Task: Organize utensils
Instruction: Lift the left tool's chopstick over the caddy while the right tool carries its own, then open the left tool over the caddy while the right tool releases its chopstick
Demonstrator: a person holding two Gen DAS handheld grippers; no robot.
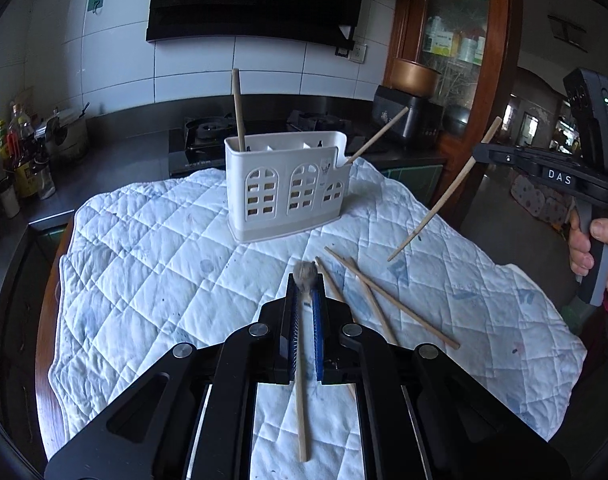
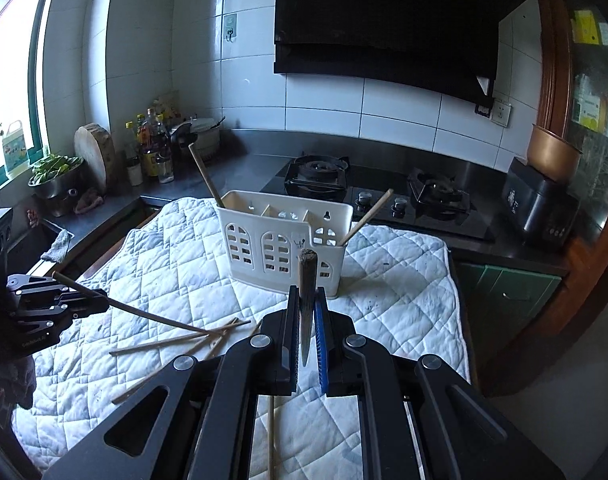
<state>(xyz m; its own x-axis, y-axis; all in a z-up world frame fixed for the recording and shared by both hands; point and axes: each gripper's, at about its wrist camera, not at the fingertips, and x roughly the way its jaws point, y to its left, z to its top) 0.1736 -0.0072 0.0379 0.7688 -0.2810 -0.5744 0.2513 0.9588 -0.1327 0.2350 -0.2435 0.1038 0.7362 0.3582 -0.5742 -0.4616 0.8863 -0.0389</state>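
Two chopsticks lifted: one clamped in left tongs (image 1: 305,304), one clamped in right tongs (image 2: 306,320), both above quilted cloth (image 1: 152,264).
Holder: white caddy (image 1: 286,188) upright near far edge of tabletop, one chopstick (image 1: 237,108) in each end compartment.
Loose: three chopsticks (image 1: 392,304) lying crossed on cloth, near edge.
Risk: thin stick pivoting or slipping between pads; tip catching caddy rim and tipping it.
Obstruction: standing sticks crowding end slots; two held sticks clashing if lowered together.
Around: gas hob (image 2: 368,184), rice cooker (image 2: 540,208) behind, well apart.
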